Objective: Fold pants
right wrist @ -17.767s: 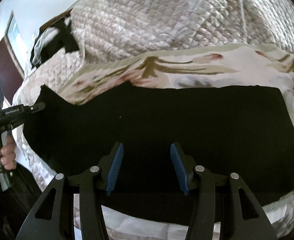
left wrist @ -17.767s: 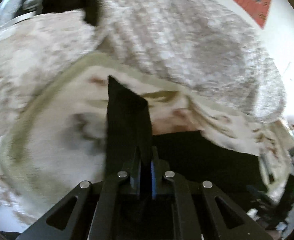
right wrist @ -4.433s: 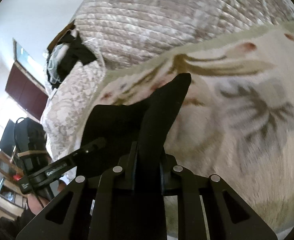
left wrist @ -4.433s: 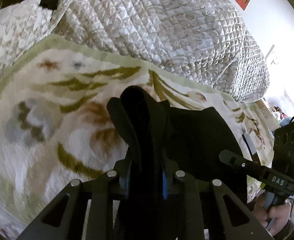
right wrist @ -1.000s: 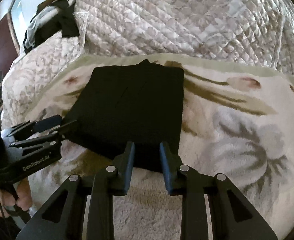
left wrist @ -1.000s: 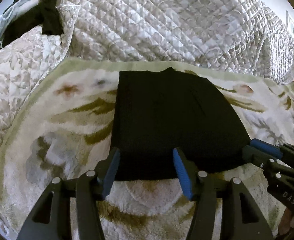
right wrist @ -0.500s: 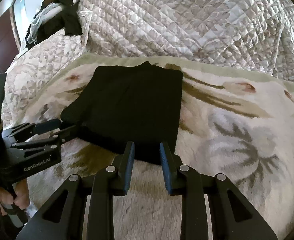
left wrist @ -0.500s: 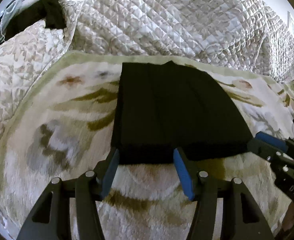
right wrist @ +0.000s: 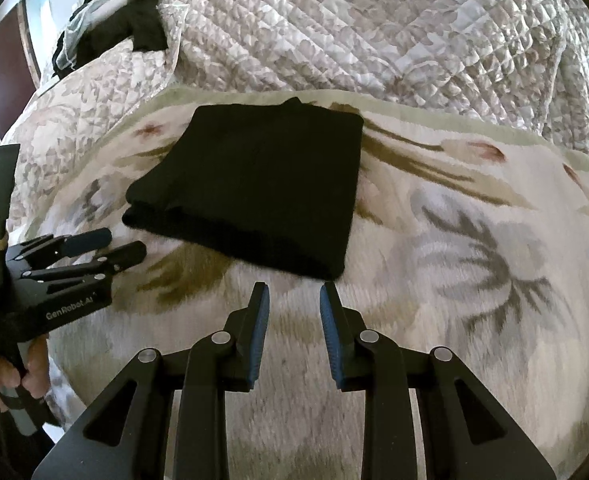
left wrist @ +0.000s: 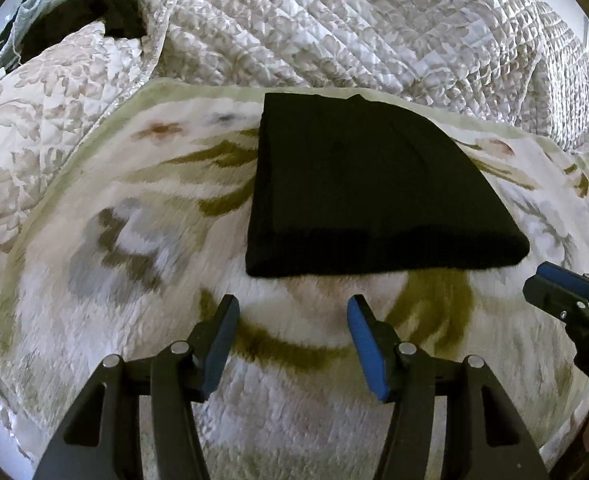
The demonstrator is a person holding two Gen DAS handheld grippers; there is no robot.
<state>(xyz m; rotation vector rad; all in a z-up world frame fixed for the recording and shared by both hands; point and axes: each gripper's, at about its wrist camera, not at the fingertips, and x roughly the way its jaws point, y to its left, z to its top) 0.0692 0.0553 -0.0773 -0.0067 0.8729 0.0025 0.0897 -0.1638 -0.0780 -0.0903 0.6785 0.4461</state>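
1. The black pants [left wrist: 358, 192] lie folded into a compact, thick bundle on the floral plush blanket [left wrist: 134, 248], close to the blanket's far green border. The bundle's flat top runs away from me toward the quilted bedspread [left wrist: 354, 24]; its thick layered edge faces me, running left to right, and a small peak sticks up at the far edge.
2. My left gripper [left wrist: 292, 320] hangs just short of that near edge, blue pads wide apart, with only blanket between them.
3. My right gripper [right wrist: 294, 304] sits just before the bundle's near right corner, pads narrowly parted and empty.
4. Only the right view shows the hand [right wrist: 10, 376] gripping the left tool's handle at the left edge, along with a dark panel on the wall at the far left. The left view shows only the right tool's fingertips, cut off at the right border.
5. Both views catch a dark heap of clothes [right wrist: 106, 20] at the top left, too small and shadowed for me to make out.
6. The black cloth swallows detail, so I cannot count its layers or tell waistband from hem.
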